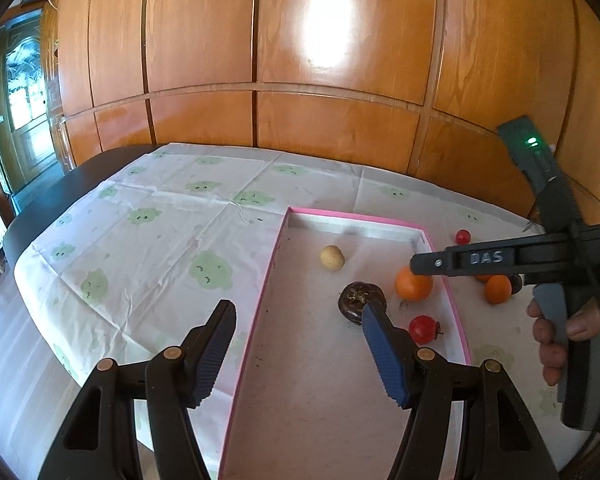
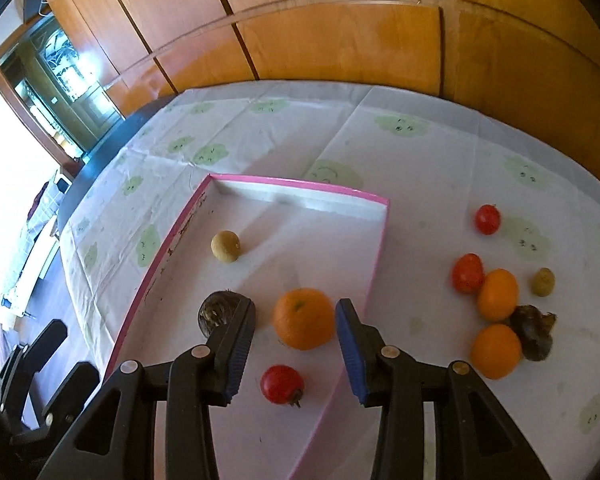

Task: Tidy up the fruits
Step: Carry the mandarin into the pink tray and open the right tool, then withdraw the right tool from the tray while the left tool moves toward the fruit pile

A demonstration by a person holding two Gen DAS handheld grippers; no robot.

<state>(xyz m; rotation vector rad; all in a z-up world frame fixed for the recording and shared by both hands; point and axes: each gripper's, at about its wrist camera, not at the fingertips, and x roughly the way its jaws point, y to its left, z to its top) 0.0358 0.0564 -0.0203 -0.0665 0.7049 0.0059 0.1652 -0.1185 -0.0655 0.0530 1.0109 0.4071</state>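
left gripper (image 1: 296,344): jaws spread, empty | right gripper (image 2: 296,344): jaws spread, empty, above orange (image 2: 304,319) in pink tray (image 2: 300,186)

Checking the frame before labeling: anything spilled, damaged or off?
Nothing spilled or broken. The pink-rimmed tray has dark smudges along its left rim and small specks on its floor. Seven fruits still sit loose on the tablecloth to its right.
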